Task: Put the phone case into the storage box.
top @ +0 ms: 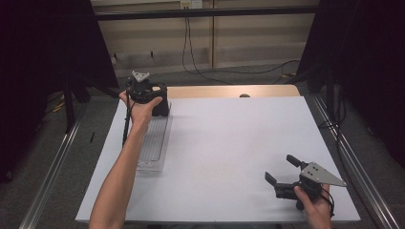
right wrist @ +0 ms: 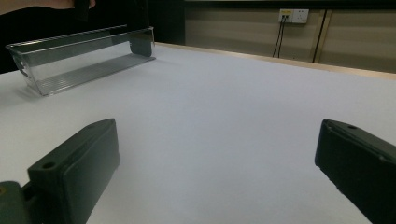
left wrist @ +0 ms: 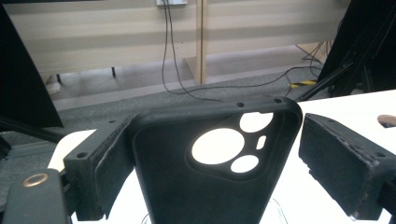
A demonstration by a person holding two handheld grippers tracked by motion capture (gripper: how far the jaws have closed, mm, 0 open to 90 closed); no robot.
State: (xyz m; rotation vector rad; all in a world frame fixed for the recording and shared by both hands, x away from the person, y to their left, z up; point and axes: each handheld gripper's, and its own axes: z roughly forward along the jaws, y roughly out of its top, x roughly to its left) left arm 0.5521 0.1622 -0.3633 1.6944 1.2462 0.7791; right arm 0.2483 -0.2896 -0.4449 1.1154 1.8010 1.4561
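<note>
The work surface is a white table (top: 229, 152) with a wooden strip along its far edge, set in a room with pale panelled walls, trailing wall cables and black curtains on both sides.

The left gripper (left wrist: 210, 158) stands at the table's far-left corner with a black phone case (left wrist: 205, 177) between its jaws. One pad lies against the case's left edge; the other stands clear of its right edge with a visible gap, so the jaws are parted and no longer pinching. The case stands upright, camera cut-outs toward the top, its lower end down at the far end of the clear plastic tray (top: 154, 143). By judgement, this is a release: the case has been stood in the tray and the grip is being let off.

The right gripper (top: 286, 174) rests low over the table's near-right area, jaws spread wide with nothing between them, apparently parked clear of the work.

The tray lies lengthwise along the left edge, its walls transparent and ribbed. A small dark object (top: 244, 95) sits on the wooden strip.
</note>
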